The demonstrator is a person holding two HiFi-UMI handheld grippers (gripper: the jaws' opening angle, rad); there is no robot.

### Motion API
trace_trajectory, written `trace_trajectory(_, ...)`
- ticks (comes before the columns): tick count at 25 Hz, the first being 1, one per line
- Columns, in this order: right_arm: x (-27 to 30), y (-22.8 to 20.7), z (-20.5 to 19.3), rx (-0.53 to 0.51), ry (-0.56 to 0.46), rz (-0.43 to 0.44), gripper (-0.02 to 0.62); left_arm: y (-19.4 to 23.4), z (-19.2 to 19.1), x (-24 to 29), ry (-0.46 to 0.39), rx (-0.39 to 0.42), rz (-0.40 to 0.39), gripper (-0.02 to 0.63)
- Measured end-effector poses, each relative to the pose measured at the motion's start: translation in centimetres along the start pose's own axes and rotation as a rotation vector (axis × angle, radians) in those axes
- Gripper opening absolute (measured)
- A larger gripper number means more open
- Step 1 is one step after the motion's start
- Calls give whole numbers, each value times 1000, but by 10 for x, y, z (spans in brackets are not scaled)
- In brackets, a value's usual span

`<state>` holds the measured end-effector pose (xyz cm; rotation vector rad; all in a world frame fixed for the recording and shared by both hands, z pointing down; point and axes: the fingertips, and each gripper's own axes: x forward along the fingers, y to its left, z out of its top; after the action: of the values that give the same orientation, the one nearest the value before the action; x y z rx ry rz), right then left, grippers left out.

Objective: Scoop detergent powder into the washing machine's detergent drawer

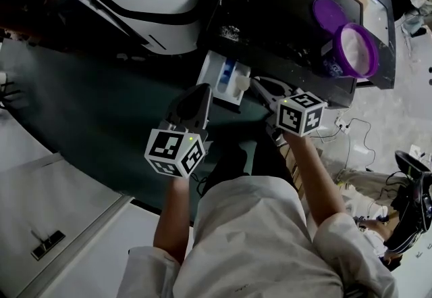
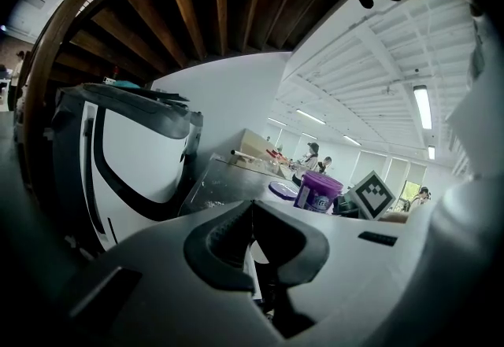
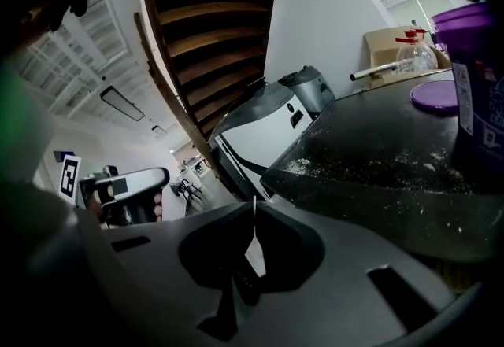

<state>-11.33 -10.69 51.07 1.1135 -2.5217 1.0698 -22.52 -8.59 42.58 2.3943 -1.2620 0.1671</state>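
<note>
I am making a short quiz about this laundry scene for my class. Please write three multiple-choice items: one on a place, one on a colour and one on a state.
1. Where does the purple lid lie?
A. inside the drawer
B. on the washing machine's top, beside the tub
C. on the floor

2. What colour is the detergent tub?
A. green
B. red
C. purple

3. How is the detergent drawer?
A. pulled out
B. pushed fully in
C. taken off and lying on the floor

Answers:
1 B: the purple lid lies flat on the washing machine's top, next to the tub.
2 C: the detergent tub has a purple wall and rim.
3 A: the detergent drawer sticks out from the machine's front, open from above.
</note>
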Motion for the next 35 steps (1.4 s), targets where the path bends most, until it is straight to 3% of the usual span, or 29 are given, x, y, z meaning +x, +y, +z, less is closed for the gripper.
trace_trajectory(35, 38, 6, -44, -594, 95, -129, 11, -2, -36, -10, 49, -43, 14, 20)
